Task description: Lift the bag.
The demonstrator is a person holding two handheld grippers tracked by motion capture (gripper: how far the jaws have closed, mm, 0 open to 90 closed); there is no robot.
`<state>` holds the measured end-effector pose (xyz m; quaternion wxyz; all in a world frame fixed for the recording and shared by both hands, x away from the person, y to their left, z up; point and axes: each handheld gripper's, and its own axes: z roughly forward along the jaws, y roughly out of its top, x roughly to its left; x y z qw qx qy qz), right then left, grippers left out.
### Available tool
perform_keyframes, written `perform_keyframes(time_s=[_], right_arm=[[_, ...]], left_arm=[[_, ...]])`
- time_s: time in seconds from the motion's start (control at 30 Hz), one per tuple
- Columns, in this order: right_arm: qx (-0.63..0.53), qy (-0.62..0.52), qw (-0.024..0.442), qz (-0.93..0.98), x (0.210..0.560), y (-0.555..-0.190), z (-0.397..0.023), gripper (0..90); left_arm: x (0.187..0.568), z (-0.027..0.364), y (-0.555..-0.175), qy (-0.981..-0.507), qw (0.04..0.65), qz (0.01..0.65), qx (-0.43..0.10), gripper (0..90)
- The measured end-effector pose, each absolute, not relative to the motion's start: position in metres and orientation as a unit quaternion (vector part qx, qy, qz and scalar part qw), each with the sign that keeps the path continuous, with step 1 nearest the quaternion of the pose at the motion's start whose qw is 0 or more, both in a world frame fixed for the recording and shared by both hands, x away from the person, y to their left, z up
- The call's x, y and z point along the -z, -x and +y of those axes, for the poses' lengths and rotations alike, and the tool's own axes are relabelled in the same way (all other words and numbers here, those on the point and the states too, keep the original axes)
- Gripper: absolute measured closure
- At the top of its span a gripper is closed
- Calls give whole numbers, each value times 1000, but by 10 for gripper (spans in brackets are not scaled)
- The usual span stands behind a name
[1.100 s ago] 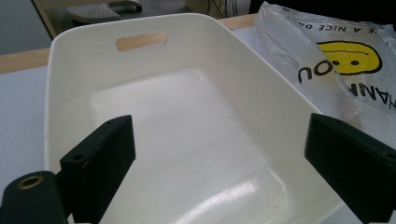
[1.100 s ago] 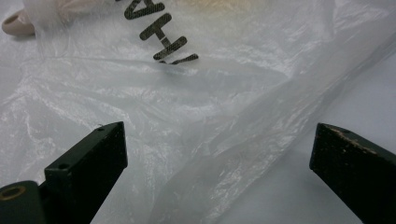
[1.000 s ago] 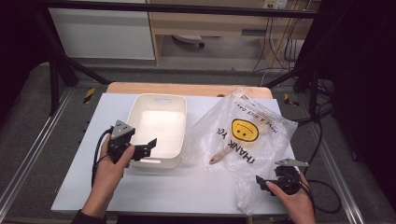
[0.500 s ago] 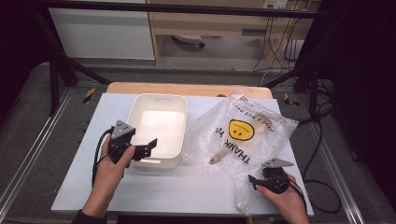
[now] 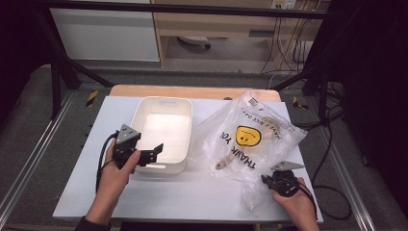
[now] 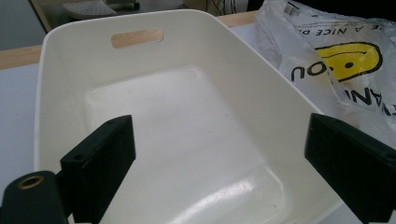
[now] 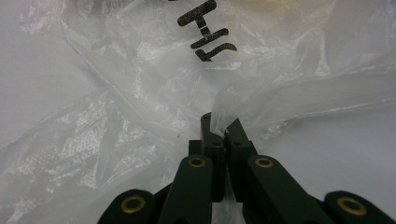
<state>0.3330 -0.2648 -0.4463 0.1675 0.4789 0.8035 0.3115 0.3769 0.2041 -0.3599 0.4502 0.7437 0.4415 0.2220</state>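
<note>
A clear plastic bag (image 5: 250, 137) with a yellow smiley and black lettering lies on the right of the white table; something pale shows inside it. My right gripper (image 5: 266, 180) sits at the bag's near edge. Its jaws have just been closing and now stand shut on a fold of the bag (image 7: 233, 109). An empty white tub (image 5: 163, 130) stands left of centre. My left gripper (image 5: 155, 151) hovers at the tub's near rim, open, jaws wide apart over the tub (image 6: 187, 121) with nothing between them.
The table's near edge (image 5: 192, 219) runs just below both hands. A wooden board (image 5: 192, 91) borders the far side. Black frame posts and cables stand to the right of the table.
My right gripper slid left to the bag's near edge and its jaws closed on the plastic. The left gripper stayed put.
</note>
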Motion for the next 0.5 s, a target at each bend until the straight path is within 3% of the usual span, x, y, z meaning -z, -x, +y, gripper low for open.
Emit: perform_keyframes(time_s=[0.5], right_arm=[[-274,-493,201,801,442,-333,-301,900]], left_arm=[[355,202,-374,-743,455,436,-224,86]])
